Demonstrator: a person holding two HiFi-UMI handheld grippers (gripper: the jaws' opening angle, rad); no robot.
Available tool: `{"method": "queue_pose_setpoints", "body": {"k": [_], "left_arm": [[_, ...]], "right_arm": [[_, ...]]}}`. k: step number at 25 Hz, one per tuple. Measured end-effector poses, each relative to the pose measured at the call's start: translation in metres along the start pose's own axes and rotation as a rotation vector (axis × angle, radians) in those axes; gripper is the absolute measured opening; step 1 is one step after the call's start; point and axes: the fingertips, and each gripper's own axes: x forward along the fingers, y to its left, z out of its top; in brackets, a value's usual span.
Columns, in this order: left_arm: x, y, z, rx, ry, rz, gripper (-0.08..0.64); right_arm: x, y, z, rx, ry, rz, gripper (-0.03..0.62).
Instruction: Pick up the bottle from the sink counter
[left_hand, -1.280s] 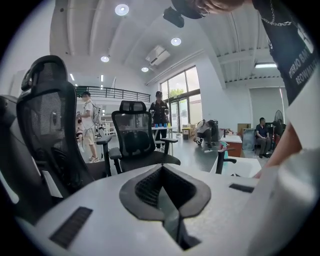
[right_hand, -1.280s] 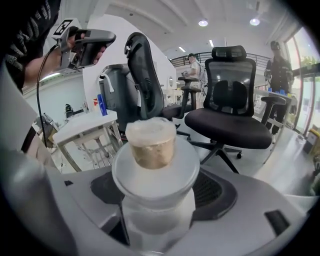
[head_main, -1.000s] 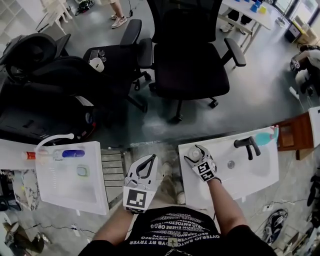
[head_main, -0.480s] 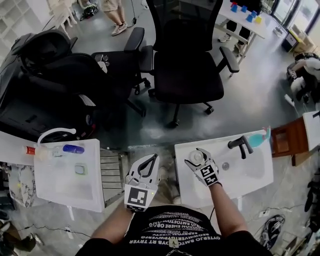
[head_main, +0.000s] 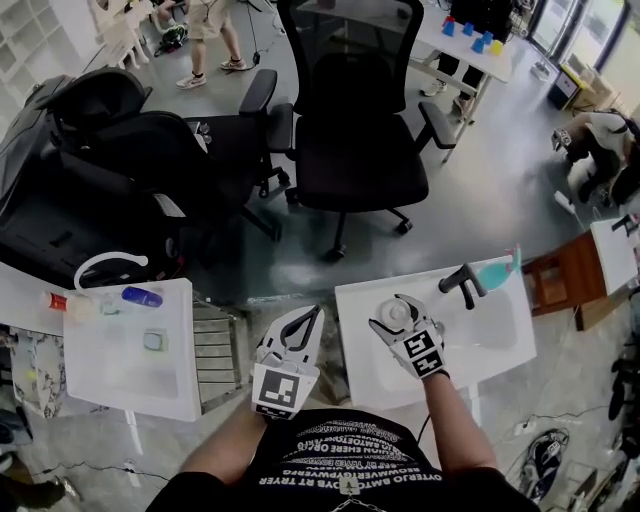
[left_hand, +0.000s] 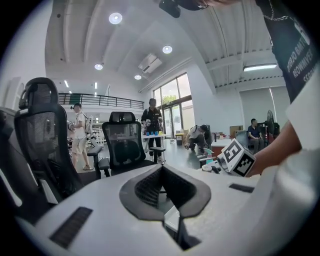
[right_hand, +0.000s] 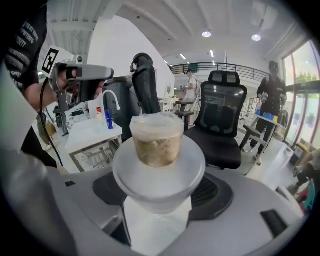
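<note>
A white plastic bottle (right_hand: 159, 167) with a wide collar and a translucent cap sits between the jaws of my right gripper (right_hand: 160, 194), which is shut on it. In the head view the right gripper (head_main: 398, 318) holds the bottle (head_main: 391, 314) over the left part of the white sink counter (head_main: 480, 350). My left gripper (head_main: 304, 330) hangs in the gap between the two counters. Its jaws meet at the tips with nothing between them, as the left gripper (left_hand: 161, 169) view also shows.
A black faucet (head_main: 462, 280) and a teal object (head_main: 495, 268) stand at the back of the sink counter. A second white counter (head_main: 120, 375) at the left carries a blue bottle (head_main: 142, 296) and a white faucet (head_main: 105, 262). Black office chairs (head_main: 355, 120) stand beyond, and people farther back.
The head view has drifted, so the sink counter sits further left and higher. The right gripper has kept its hold on the bottle. The left gripper has barely moved.
</note>
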Motion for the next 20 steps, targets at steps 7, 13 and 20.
{"method": "queue_pose_setpoints", "body": {"k": [7, 13, 20], "left_arm": [[-0.004, -0.019, 0.018, 0.009, -0.018, -0.002, 0.002], [-0.009, -0.036, 0.034, 0.030, -0.034, -0.015, 0.002], [-0.021, -0.053, 0.044, 0.044, -0.048, -0.024, 0.002]], "right_arm": [[-0.061, 0.003, 0.057, -0.009, -0.096, -0.021, 0.334], [-0.109, 0.014, 0.099, -0.026, -0.152, -0.018, 0.334], [-0.143, 0.026, 0.116, -0.044, -0.199, -0.007, 0.334]]}}
